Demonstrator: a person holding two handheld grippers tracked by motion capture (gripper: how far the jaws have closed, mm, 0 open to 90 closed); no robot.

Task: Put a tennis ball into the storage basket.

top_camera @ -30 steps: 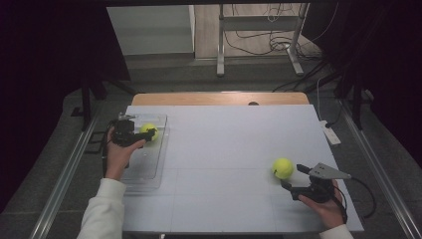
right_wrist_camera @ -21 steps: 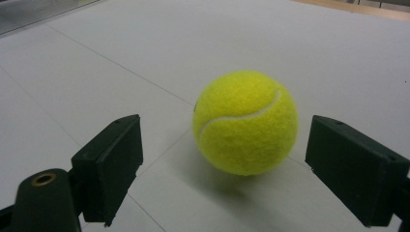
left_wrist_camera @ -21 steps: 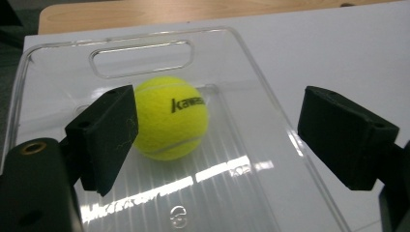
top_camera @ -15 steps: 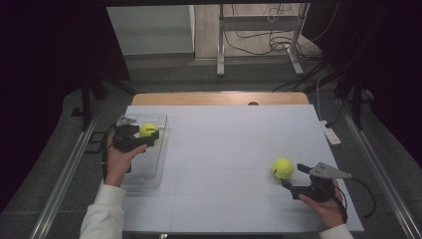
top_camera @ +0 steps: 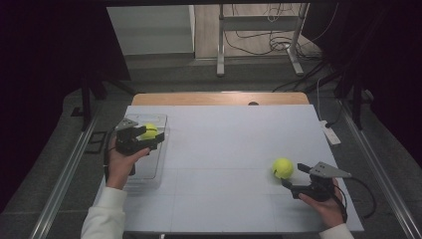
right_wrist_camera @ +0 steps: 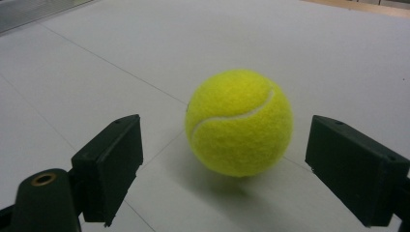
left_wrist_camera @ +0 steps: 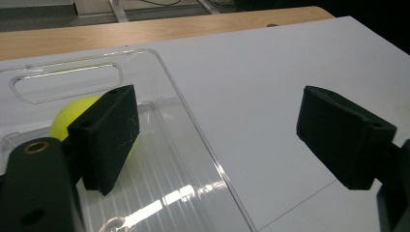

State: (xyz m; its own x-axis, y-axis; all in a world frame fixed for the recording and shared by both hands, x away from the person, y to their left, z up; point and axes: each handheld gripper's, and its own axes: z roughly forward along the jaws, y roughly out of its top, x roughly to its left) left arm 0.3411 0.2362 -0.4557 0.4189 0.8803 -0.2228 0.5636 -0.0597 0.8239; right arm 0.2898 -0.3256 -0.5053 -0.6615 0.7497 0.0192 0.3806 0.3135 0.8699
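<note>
Two tennis balls point(top_camera: 282, 168) — one clear bin point(top_camera: 149, 172)

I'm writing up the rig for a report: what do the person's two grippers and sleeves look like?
Both the left gripper and the right gripper are black handheld units, each topped by a grey three-cornered plate, with a dark cable trailing off. Each ends in two blocky black jaws with flat, matte pads; a small brass-coloured ring sits low on the left jaw arm. The person wears white long sleeves.
</note>
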